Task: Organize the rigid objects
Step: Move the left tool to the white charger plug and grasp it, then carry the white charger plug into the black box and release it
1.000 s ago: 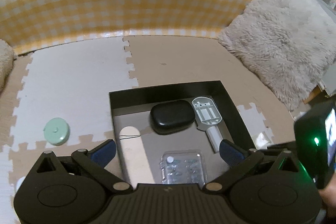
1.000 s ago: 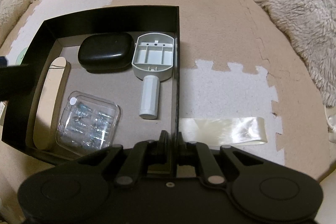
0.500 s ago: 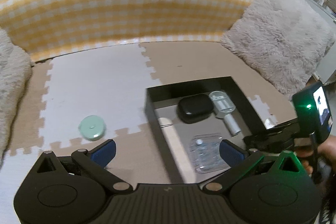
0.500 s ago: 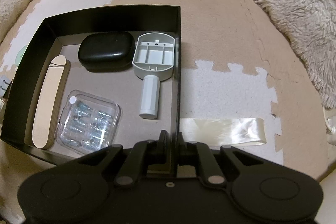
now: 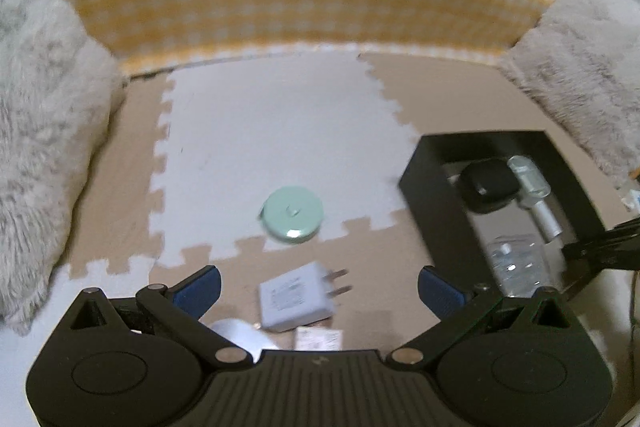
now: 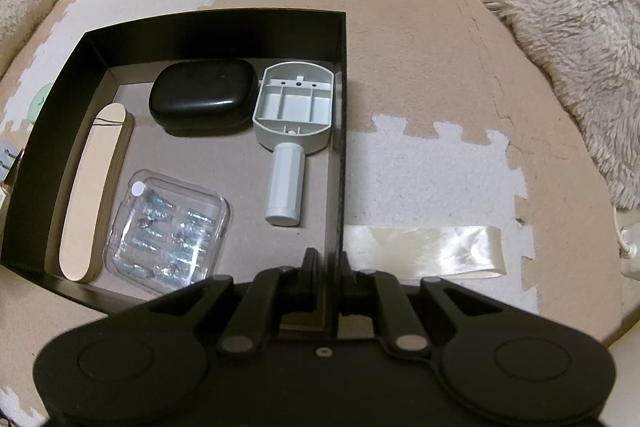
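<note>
1. Progress looks to us to be past the halfway mark: we are seeing four items already lying inside the black box (image 6: 340, 131), namely the black case (image 6: 202, 99) at the far side, the grey plastic holder (image 6: 294, 111) with its cylindrical handle along the right wall, the clear blister pack (image 6: 168, 231) of small metal parts near the front, and the wooden stick (image 6: 94, 195) along the left wall.

2. We are pinching the box's right wall near its front corner with our right gripper (image 6: 326, 259); its jaws are closed down onto the thin black wall, one finger inside the box and one outside, so we judge it is steadying the box.

3. We are holding our left gripper (image 5: 320, 287) wide apart and empty, its blue pads (image 5: 200, 285) hovering over the foam mat (image 5: 280, 131) to the left of the box.

4. We are counting what is left outside: the mint-green round disc (image 5: 294, 213) is sitting on the white mat tile well apart from the box, and the white plug adapter (image 5: 298, 297) is lying just between our left fingers, prongs pointing towards the box.

5. We are also noticing a whitish round thing and a small paper label at the very bottom of the left view, too hidden to name.

6. We are judging the adapter the likeliest next pick, then the disc.
</note>
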`<state>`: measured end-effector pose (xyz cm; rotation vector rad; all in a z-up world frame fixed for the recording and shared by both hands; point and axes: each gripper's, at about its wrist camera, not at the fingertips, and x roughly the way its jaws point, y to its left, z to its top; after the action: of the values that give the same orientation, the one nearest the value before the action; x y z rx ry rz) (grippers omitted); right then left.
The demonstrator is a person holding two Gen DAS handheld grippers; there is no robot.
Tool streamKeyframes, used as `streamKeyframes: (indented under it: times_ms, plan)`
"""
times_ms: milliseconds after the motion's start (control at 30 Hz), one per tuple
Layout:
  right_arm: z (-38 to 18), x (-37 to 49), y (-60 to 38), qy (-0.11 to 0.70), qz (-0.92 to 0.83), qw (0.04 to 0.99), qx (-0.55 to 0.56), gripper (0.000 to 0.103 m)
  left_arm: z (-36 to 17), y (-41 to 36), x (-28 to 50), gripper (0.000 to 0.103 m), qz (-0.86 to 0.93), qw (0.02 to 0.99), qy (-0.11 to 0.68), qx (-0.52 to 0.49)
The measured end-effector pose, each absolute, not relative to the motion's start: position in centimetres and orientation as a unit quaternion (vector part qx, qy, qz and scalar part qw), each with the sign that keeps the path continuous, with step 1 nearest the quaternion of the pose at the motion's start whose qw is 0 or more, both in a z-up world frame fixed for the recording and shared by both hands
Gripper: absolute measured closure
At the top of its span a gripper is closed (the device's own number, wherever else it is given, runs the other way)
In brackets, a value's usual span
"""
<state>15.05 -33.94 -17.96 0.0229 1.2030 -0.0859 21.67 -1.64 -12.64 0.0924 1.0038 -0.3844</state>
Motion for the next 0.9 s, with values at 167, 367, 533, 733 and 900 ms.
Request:
streamKeyframes:
  times_ms: [167, 367, 533, 733, 900]
  plan:
    - [-17.9, 15.0, -33.9, 0.566, -0.041, 0.824, 0.011, 0.092, -14.4, -0.1, 23.3, 0.003, -0.167, 0.842, 0.513, -0.011]
    - [-18.0, 15.0, -33.8, 0.566, -0.041, 0.823, 0.01, 0.092, -15.6, 0.9, 24.3, 0.017, -0.157, 0.824, 0.537, -0.091]
    - [-17.9, 15.0, -33.8, 0.566, -0.041, 0.823, 0.009, 0.092, -16.9, 1.3, 25.0, 0.028, -0.142, 0.815, 0.55, -0.115]
    - [-17.9, 15.0, -33.9, 0.566, -0.041, 0.823, 0.01, 0.092, -17.4, 1.2, 25.1, 0.039, -0.138, 0.808, 0.559, -0.126]
    - [-17.9, 15.0, -33.9, 0.566, -0.041, 0.823, 0.01, 0.092, -17.0, 1.0, 24.9, 0.039, -0.134, 0.814, 0.553, -0.114]
